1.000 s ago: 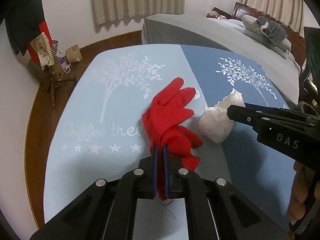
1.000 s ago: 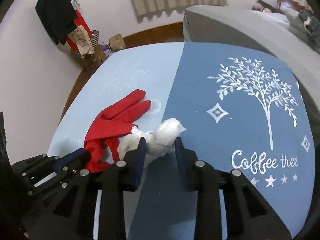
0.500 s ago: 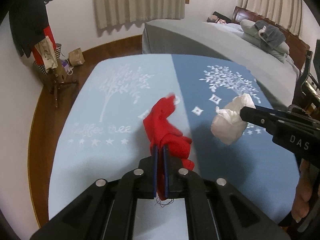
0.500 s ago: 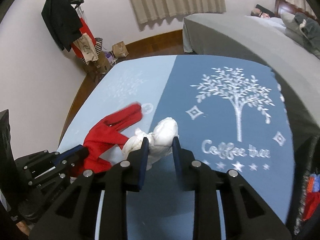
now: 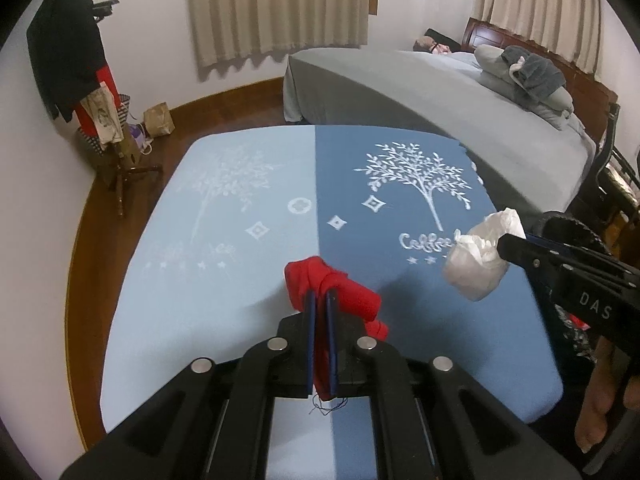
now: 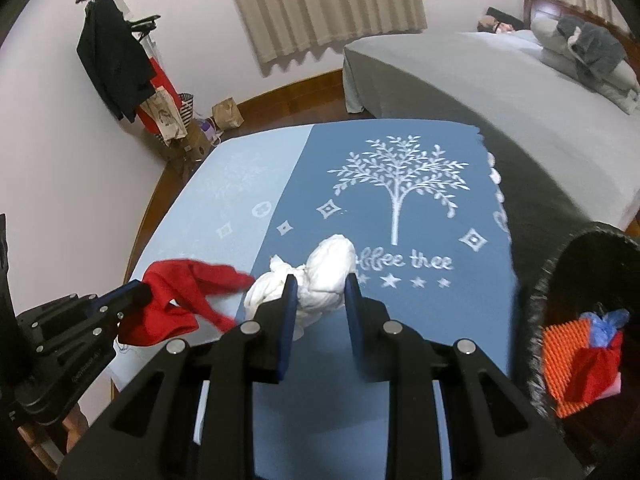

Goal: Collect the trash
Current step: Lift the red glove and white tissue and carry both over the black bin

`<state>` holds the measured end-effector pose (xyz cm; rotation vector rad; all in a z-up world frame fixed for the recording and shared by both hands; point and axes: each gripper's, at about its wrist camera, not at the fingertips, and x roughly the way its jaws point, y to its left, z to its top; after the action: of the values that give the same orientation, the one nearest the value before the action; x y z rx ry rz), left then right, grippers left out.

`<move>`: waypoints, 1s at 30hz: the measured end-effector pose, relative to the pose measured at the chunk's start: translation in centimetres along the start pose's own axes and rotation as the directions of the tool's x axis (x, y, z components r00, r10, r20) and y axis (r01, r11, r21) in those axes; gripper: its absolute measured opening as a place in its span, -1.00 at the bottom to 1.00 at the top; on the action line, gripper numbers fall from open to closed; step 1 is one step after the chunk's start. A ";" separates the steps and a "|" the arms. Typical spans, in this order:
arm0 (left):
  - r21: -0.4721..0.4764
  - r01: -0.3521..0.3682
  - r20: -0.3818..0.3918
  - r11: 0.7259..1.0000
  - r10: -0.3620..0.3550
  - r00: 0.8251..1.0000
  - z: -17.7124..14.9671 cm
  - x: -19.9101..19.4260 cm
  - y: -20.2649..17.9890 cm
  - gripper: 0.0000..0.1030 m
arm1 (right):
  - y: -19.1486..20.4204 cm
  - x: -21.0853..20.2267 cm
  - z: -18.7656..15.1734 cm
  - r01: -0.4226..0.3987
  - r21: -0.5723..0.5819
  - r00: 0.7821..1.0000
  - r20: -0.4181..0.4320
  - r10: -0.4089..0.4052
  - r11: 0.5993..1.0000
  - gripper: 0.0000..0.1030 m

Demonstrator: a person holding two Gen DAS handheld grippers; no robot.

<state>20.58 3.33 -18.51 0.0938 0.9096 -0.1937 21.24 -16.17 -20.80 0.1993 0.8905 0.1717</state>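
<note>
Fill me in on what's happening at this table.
A person is collecting trash with a pair of tongs in each hand. The left tongs are shut on a red glove, held above the blue tablecloth. The right tongs grip a white crumpled bag, also off the cloth. At the table's right edge sits a dark bin that already holds some orange, red and blue scraps. Neither item has been dropped in yet.
</note>
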 end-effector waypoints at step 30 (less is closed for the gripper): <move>0.077 0.031 0.059 0.997 -0.036 0.998 0.1 -9.6 -16.6 -0.89 | -10.3 -15.0 -2.8 0.114 0.045 0.989 0.094 -0.118 0.992 -0.55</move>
<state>11.52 -11.68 -10.79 0.1428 0.8441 -0.2609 10.46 -29.32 -13.71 0.1906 0.8077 0.0361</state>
